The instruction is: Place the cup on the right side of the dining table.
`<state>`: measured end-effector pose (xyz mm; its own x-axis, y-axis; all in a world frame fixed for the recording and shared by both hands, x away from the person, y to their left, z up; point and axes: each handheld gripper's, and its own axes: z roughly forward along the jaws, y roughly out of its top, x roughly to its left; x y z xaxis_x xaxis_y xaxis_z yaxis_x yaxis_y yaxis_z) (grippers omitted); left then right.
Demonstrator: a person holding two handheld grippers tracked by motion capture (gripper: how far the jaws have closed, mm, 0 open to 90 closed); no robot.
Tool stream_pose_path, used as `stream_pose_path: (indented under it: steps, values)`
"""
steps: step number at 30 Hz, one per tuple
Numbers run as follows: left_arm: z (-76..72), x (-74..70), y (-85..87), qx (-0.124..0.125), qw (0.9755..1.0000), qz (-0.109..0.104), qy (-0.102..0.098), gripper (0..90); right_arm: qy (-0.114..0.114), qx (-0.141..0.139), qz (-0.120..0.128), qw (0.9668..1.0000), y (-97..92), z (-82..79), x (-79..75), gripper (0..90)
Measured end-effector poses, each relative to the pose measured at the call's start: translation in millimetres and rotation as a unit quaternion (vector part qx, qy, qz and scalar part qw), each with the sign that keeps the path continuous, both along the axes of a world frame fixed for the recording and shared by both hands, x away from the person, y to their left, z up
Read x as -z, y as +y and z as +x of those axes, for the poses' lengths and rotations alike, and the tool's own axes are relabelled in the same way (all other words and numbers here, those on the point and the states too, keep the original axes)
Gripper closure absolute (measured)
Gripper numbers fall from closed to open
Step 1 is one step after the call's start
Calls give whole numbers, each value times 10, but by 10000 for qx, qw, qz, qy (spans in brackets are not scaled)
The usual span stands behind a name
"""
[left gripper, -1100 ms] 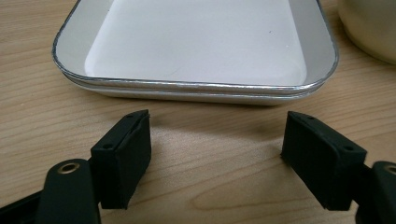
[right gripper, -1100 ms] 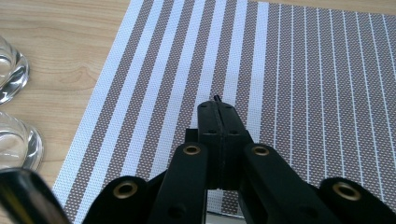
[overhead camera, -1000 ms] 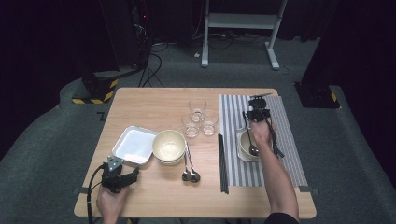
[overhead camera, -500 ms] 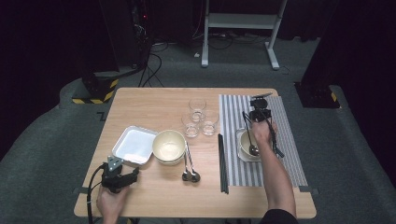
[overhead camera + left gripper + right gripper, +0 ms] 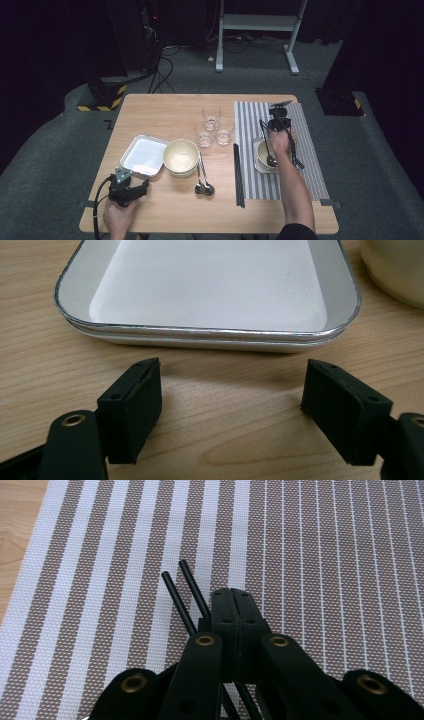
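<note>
From the high view, the right gripper [image 5: 278,121] sits over the striped placemat [image 5: 310,165], clamped on a pair of black chopsticks [image 5: 294,150] that trail back past the bowl [image 5: 261,159] with a spoon in it, probably so they can be laid beside the bowl like a place setting.

Left gripper view: the left gripper [image 5: 232,405] has its jaws apart with nothing between them, parked on the table just short of the white tray [image 5: 210,295], seemingly waiting its turn.

Right gripper view: jaws pressed together on the chopsticks, tips poking out over the placemat.
</note>
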<state>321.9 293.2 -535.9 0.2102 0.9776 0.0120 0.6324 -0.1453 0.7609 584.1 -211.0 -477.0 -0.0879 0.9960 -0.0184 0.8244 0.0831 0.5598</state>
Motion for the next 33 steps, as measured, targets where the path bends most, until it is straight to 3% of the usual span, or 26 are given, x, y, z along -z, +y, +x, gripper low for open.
stream_pose_path:
  steps: [9, 33]
  values:
    - [0, 0, 0, 13, 10000, 2, -1, 241, 115, 20, 12, 9999, 11, 4, 22, 900]
    - [-1, 0, 1, 27, 10000, -2, -1, 241, 235, -443, 230, 9985, 217, -68, 25, 900]
